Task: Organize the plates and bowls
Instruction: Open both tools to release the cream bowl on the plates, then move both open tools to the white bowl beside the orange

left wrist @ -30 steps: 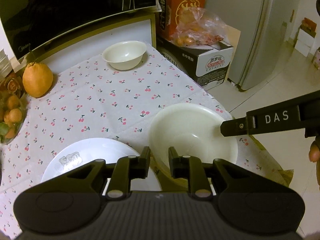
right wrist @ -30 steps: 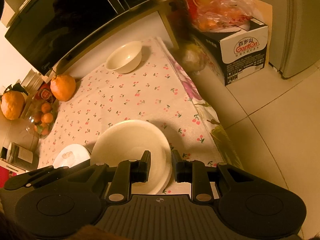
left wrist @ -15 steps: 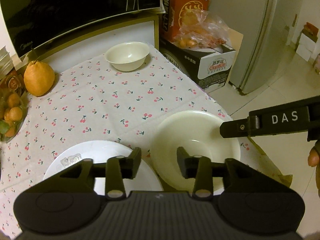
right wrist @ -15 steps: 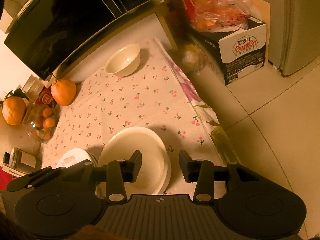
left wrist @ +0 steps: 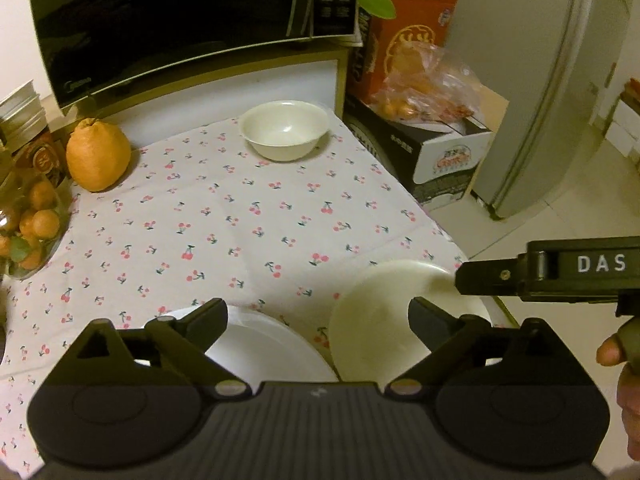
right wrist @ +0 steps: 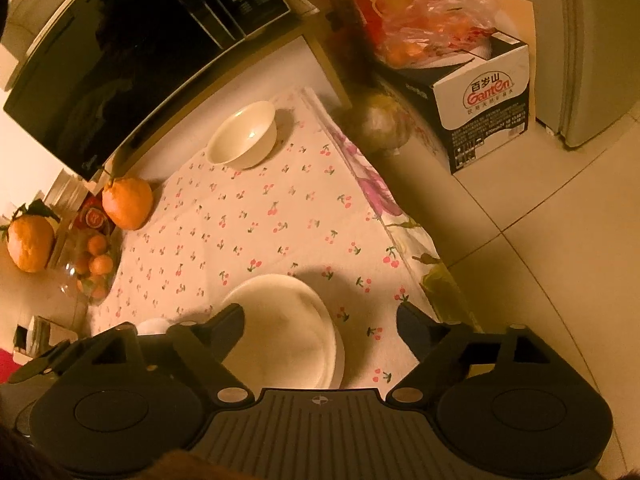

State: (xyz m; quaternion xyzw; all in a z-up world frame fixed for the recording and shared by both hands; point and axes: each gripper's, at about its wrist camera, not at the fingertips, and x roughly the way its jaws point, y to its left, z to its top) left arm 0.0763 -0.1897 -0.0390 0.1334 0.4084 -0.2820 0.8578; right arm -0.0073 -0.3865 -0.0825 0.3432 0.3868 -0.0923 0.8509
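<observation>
A large cream bowl point(left wrist: 384, 320) sits at the table's near right corner; it also shows in the right wrist view point(right wrist: 288, 324). A flat white plate point(left wrist: 264, 348) lies to its left, partly hidden behind my left gripper. A small cream bowl point(left wrist: 285, 129) stands at the far edge, also in the right wrist view point(right wrist: 242, 136). My left gripper point(left wrist: 318, 318) is open and empty, raised above the gap between plate and large bowl. My right gripper point(right wrist: 320, 320) is open and empty above the large bowl; its body point(left wrist: 560, 276) reaches in from the right in the left wrist view.
A cherry-print cloth point(left wrist: 240, 216) covers the table. A microwave point(left wrist: 172, 20) stands behind it. A large orange fruit point(left wrist: 98, 156) and a glass bowl of small oranges point(left wrist: 28, 228) sit at the left. Cardboard boxes point(left wrist: 444, 156) and a fridge point(left wrist: 552, 80) stand to the right.
Both grippers have opened wide and pulled back and up from the large bowl, which now rests on the table.
</observation>
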